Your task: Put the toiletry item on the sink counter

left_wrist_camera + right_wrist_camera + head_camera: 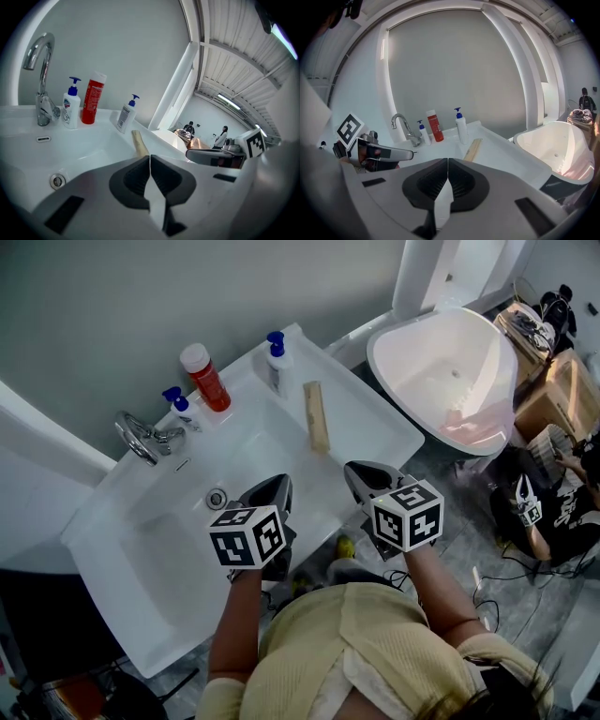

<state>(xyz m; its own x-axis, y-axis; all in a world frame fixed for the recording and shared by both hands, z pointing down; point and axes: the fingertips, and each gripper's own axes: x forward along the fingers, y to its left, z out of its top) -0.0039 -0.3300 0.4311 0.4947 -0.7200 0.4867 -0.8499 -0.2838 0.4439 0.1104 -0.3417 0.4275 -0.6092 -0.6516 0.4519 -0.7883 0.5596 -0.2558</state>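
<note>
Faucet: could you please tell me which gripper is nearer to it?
Left. The left gripper hovers over the basin, with the faucet off to its left. The right gripper is on the left gripper's far side, farther from the faucet.

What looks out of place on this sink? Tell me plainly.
Nothing spilled or broken shows. The red bottle with a white cap and both white blue-pump bottles stand upright. Only the flat pale wooden bar lies loose on the white sink counter, beside the basin.
</note>
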